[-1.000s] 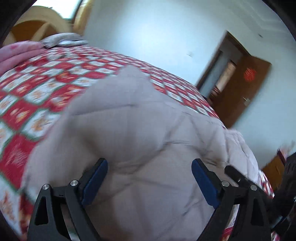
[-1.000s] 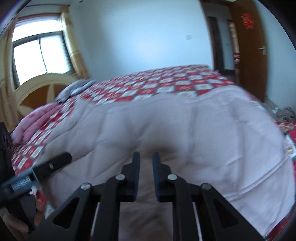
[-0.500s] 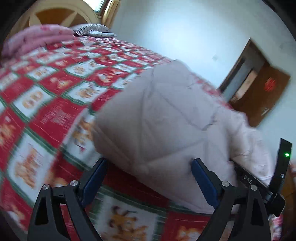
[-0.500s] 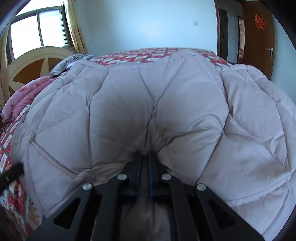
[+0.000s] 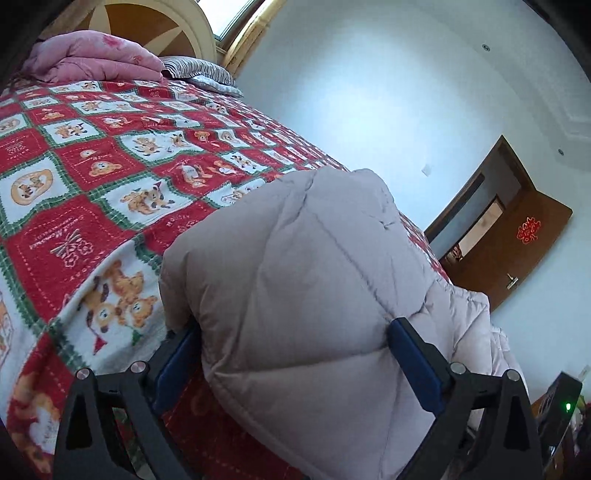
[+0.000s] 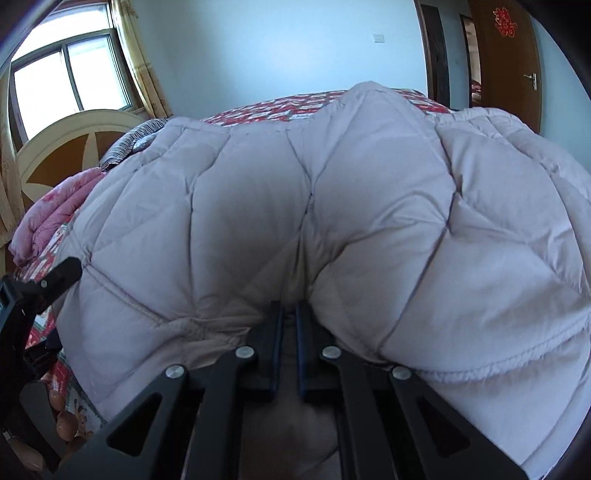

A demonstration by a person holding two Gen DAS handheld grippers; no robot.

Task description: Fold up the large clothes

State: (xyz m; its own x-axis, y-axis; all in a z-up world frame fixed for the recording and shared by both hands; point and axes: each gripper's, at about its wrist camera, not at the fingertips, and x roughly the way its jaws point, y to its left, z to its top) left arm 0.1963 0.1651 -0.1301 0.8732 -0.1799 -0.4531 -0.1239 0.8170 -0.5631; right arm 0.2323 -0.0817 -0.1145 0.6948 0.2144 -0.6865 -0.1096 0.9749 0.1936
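My right gripper [image 6: 289, 325] pinches the pale grey quilted down coat [image 6: 332, 206]; my left gripper [image 5: 295, 343], jaws spread, straddles its folded end.

Place: home bedroom
Bed: wide, spread with red-and-white checked bedspread [image 5: 122, 162] printed with cartoon bears
Headboard [image 5: 155, 27]: arched, cream and brown, sunburst pattern
Bedding: folded pink quilt [image 5: 92, 59], striped pillow [image 5: 201, 72] at head end
Window [image 6: 70, 77]: yellow curtains [image 6: 142, 62] alongside
Door [image 5: 517, 251]: brown wood, red paper decoration, standing open
Walls: plain pale blue
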